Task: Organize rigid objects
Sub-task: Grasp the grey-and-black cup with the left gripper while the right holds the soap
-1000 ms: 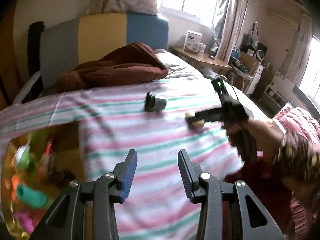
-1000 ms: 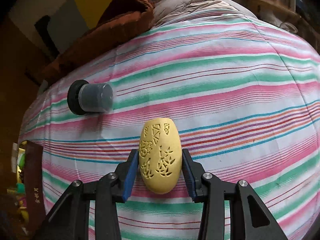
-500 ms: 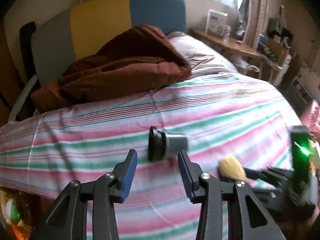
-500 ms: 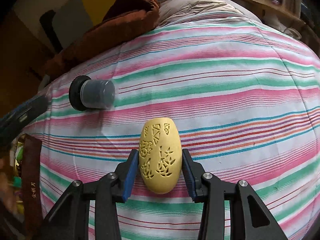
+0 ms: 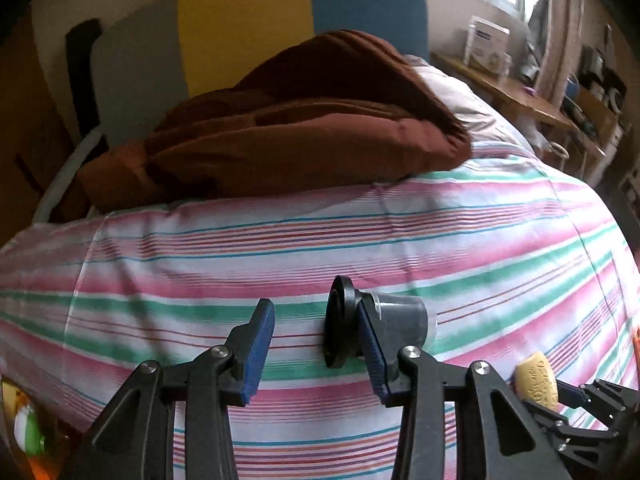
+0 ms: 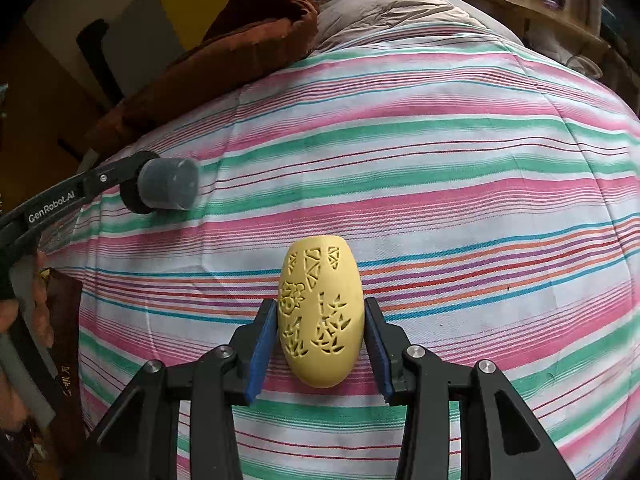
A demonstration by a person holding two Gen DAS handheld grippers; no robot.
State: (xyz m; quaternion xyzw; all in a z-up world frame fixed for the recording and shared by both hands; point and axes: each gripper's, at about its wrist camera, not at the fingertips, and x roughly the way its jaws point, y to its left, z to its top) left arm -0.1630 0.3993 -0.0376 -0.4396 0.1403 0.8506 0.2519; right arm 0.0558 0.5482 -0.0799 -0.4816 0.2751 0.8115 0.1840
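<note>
Far left in the left wrist view, a container of colourful plastic toys (image 5: 28,436) sat at the bed edge (blurred, contents unclear). The left gripper (image 5: 316,344) hung over the pink, green and white striped bedsheet (image 5: 280,240), jaws apart and clamping nothing. The grey plastic cylinder with a black round flange (image 5: 384,320) lay on its side on the sheet, its flange beside the right-hand blue pad (image 5: 370,344); contact could not be told. Behind it a rumpled brown quilt (image 5: 288,132) lay against the yellow, blue and grey headboard (image 5: 248,20). In the right wrist view, the right gripper (image 6: 320,340) was clenched on the yellow egg-shaped carved plastic shell (image 6: 320,316), both pads pressed on its sides, just above the sheet. A wooden side table (image 5: 516,92) stood far right.
</note>
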